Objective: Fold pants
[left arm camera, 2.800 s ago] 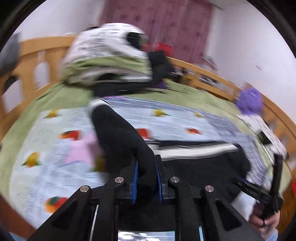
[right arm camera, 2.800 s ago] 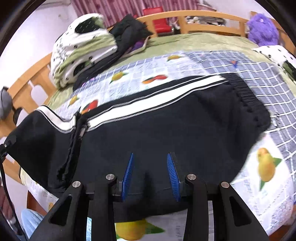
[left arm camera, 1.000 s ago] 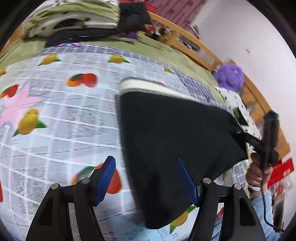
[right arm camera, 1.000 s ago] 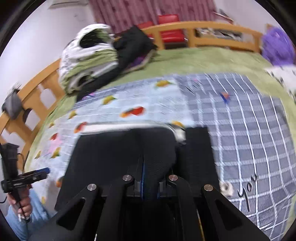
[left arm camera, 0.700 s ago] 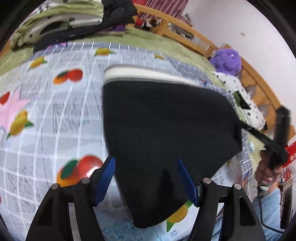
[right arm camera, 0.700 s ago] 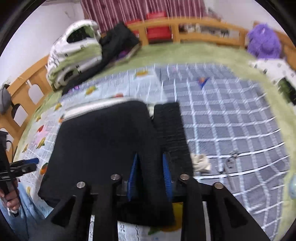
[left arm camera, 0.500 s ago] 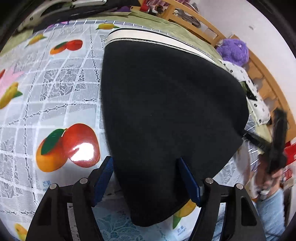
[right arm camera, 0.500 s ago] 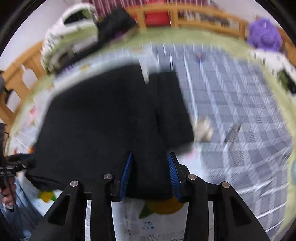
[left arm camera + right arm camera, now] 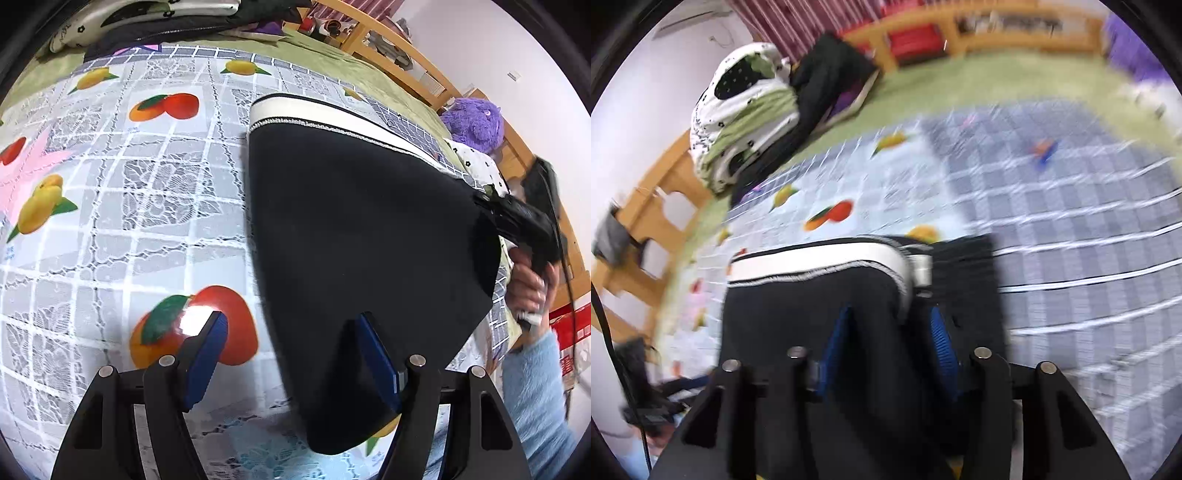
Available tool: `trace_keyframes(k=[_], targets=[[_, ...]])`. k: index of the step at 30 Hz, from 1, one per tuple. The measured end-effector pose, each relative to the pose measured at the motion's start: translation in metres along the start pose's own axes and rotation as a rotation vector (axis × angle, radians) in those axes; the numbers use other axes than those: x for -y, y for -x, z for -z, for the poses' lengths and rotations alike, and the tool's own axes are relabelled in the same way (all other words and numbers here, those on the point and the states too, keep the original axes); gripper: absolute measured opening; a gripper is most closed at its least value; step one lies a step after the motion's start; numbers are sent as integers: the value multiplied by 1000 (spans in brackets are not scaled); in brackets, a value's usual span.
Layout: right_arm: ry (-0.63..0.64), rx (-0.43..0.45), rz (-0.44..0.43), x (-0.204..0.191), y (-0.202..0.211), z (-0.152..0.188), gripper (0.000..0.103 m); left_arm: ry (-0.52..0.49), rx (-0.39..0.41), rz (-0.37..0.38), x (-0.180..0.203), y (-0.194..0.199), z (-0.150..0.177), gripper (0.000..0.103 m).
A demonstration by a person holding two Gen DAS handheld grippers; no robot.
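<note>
Black folded pants [image 9: 354, 236] lie on the fruit-print cloth [image 9: 147, 192], their near edge at six o'clock between both wide-open, empty grippers, left gripper [image 9: 291, 347] and right gripper [image 9: 886, 332].

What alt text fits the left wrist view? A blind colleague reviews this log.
Folded black pants with a white side stripe lie on a fruit-print cloth; the left gripper hangs open over their near edge. At right, a hand holds the right gripper.

Fruit-print cloth [image 9: 155, 206] covers the bed [image 9: 997, 81]. Folded bedding [image 9: 746, 110] lies near the wooden rail [image 9: 399, 51]; purple plush toy [image 9: 474, 123] beside it.
</note>
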State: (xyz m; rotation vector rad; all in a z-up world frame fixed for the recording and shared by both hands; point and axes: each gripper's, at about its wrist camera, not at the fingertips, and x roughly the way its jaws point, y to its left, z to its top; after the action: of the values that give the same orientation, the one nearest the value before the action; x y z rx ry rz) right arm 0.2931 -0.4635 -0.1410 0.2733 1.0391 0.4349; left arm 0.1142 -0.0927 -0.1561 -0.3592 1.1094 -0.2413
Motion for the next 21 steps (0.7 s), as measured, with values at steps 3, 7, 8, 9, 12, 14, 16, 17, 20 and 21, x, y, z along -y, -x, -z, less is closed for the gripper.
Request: trace_keyframes(k=[3, 7, 8, 9, 12, 14, 16, 17, 20, 21], targets=[[39, 30, 5, -15, -7, -7, 15, -2, 2, -6, -2, 1, -3, 70], [255, 341, 51, -47, 60, 17, 15, -12, 18, -2, -5, 4, -5, 70], [264, 345, 71, -44, 63, 17, 16, -18, 16, -1, -4, 3, -6, 70], [254, 298, 112, -33, 56, 14, 20, -25, 14, 3, -2, 0, -7, 70], [145, 111, 227, 8, 17, 5, 42, -39, 10, 8, 7, -10, -15, 70], [108, 103, 199, 22, 22, 9, 48, -54, 17, 16, 12, -14, -21, 70], [91, 169, 191, 22, 44, 17, 57, -55, 30, 23, 15, -18, -27, 70], [92, 190, 198, 20, 49, 21, 60, -52, 30, 31, 16, -21, -30, 70], [89, 118, 202, 22, 35, 29, 61, -21, 10, 58, 16, -43, -41, 69], [74, 88, 203, 25, 20, 32, 60, -9, 2, 67, 16, -50, -43, 69]])
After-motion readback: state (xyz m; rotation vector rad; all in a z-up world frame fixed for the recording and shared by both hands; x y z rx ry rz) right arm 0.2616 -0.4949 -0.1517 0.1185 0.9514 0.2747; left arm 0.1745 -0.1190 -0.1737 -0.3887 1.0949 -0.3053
